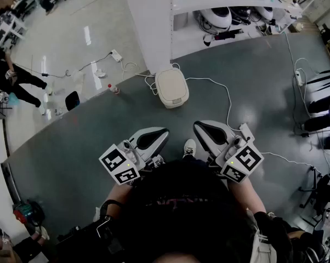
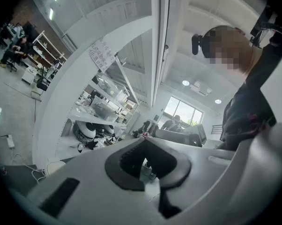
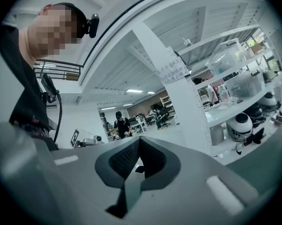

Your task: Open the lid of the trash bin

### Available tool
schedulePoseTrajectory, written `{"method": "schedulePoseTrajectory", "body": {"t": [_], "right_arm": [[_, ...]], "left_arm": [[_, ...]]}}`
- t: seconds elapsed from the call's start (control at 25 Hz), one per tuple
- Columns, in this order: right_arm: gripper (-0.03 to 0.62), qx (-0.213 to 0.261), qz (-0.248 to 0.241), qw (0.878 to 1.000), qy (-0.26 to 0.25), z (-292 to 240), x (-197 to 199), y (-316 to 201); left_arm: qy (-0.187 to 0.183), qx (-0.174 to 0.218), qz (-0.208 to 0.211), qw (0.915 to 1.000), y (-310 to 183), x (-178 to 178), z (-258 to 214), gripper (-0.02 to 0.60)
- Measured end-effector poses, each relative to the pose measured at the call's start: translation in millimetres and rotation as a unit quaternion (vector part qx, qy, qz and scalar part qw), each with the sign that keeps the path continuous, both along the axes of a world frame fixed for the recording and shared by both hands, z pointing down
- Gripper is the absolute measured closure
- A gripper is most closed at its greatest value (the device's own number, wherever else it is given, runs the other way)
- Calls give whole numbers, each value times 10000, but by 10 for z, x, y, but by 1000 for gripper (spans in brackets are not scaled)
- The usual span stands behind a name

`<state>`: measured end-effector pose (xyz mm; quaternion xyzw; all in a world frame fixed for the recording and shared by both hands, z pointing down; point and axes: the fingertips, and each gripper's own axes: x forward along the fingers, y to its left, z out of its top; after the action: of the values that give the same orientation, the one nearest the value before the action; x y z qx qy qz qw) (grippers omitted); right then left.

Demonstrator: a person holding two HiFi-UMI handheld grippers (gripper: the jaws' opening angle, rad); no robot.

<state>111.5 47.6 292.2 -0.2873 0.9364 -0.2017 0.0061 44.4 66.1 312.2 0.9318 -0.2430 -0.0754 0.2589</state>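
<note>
The trash bin (image 1: 172,87) is a small white bin with its lid down, standing on the dark grey floor in front of a white pillar. It also shows low at the left of the left gripper view as a pale rounded shape (image 2: 51,166). Both grippers are held level close to the person's body, well short of the bin. In the head view the left gripper (image 1: 164,131) and the right gripper (image 1: 198,126) point toward the bin side by side. Each has its jaws together with nothing between them, as the left gripper (image 2: 146,139) and right gripper (image 3: 139,138) views show.
A white pillar (image 1: 154,21) rises just behind the bin, with white shelving (image 1: 225,4) to its right. White cables (image 1: 222,89) run across the floor by the bin. A power strip (image 1: 117,55) lies at the left, where a person (image 1: 6,81) stands farther off.
</note>
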Motion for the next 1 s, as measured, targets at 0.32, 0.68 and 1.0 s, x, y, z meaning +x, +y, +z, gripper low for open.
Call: {"method": "schedulePoseTrajectory", "body": {"t": [0.32, 0.68, 1.0], "right_arm": [[586, -22, -13, 10000, -5, 27, -6, -91], [586, 29, -45, 9998, -209, -36, -43, -171], [585, -86, -89, 9998, -157, 24, -165, -156]], "left_arm": [[20, -48, 20, 10000, -70, 0, 18, 580], [41, -50, -45, 10000, -121, -57, 20, 580], [-24, -22, -98, 9999, -73, -168, 77, 580]]}}
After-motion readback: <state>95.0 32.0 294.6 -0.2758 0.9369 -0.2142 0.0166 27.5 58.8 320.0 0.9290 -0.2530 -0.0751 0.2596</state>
